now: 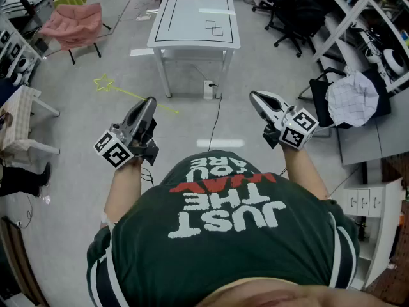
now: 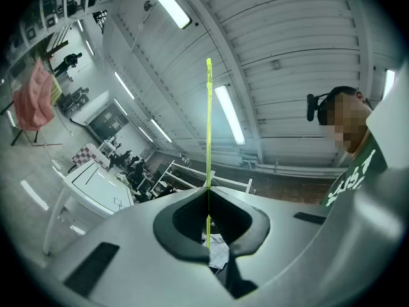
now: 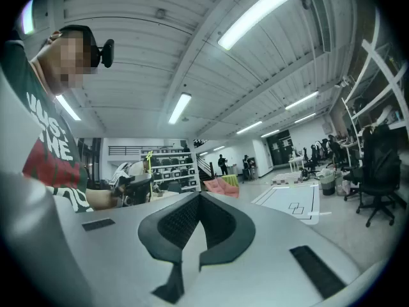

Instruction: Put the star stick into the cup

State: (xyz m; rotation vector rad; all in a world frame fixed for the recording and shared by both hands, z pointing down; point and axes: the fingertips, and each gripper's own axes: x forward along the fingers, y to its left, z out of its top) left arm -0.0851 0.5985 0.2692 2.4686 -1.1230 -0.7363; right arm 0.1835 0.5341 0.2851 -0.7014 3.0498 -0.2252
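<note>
Grey floor (image 1: 70, 171) carries one white table (image 1: 185, 18); left claw (image 2: 208, 187) pinches one star stick (image 2: 208, 126), right claw (image 3: 199, 194) closed, empty.

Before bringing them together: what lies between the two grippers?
Head view: only the star stick's free end by the left gripper; beneath, floor and a black cable.

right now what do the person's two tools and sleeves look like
The left tool and right tool are light grey tapered shells with black ribbed pads inside, each carrying a white cube of black square markers. The person wears a dark green short-sleeved t-shirt with white and red lettering.
</note>
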